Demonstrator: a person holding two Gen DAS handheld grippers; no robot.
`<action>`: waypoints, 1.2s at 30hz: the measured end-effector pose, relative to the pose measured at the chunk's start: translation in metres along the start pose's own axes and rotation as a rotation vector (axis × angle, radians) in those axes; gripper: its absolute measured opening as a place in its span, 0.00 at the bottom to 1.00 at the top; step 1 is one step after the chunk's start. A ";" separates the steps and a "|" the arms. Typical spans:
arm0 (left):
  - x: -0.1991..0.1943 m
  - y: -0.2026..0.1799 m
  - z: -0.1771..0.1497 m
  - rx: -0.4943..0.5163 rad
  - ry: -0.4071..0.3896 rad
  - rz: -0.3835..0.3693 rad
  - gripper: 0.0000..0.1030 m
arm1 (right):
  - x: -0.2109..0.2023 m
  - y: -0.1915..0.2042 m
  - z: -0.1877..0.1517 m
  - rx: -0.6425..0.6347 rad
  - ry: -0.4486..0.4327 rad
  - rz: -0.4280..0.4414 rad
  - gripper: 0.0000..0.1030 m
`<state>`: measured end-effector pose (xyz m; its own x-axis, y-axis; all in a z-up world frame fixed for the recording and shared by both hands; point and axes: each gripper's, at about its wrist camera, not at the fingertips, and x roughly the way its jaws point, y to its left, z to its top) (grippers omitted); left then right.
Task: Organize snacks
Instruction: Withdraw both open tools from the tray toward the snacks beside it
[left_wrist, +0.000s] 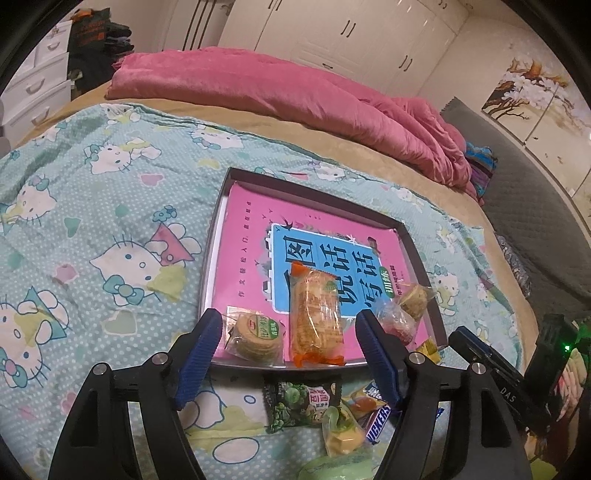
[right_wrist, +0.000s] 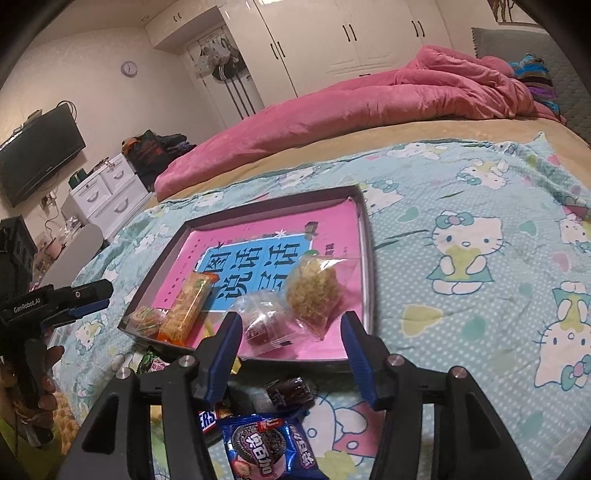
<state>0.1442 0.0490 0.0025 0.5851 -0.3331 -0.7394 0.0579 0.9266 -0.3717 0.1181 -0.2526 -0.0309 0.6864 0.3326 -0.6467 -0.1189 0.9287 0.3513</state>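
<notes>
A dark-rimmed tray (left_wrist: 413, 245) lined with a pink book lies on the bed. At its near edge sit a round cracker pack (left_wrist: 255, 334), a long orange cracker pack (left_wrist: 316, 317), a clear bag with a dark red snack (right_wrist: 266, 325) and a clear bag with a yellow crumbly snack (right_wrist: 314, 291). My left gripper (left_wrist: 291, 347) hovers open over the tray's near edge, and the orange pack lies untouched beyond its fingers. My right gripper (right_wrist: 291, 343) stands open before the two clear bags, gripping nothing.
Loose snacks lie on the Hello Kitty sheet in front of the tray: a green pea pack (left_wrist: 301, 402), a Snickers bar (left_wrist: 376, 417), a yellow-green candy (left_wrist: 341, 432), an Oreo pack (right_wrist: 266, 446) and a dark wrapped candy (right_wrist: 290, 391). A pink quilt (left_wrist: 280, 96) lies behind.
</notes>
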 end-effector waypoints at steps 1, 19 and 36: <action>0.000 0.000 0.000 0.000 0.000 0.000 0.74 | -0.001 -0.001 0.000 0.002 -0.002 -0.005 0.55; -0.023 -0.017 -0.004 0.030 -0.044 -0.024 0.75 | -0.024 0.005 0.001 -0.020 -0.061 -0.014 0.60; -0.026 -0.051 -0.036 0.134 -0.005 0.016 0.77 | -0.037 0.032 -0.008 -0.125 -0.067 -0.036 0.69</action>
<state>0.0970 0.0045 0.0201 0.5912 -0.3177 -0.7413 0.1559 0.9468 -0.2814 0.0832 -0.2341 -0.0015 0.7375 0.2906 -0.6097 -0.1784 0.9545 0.2391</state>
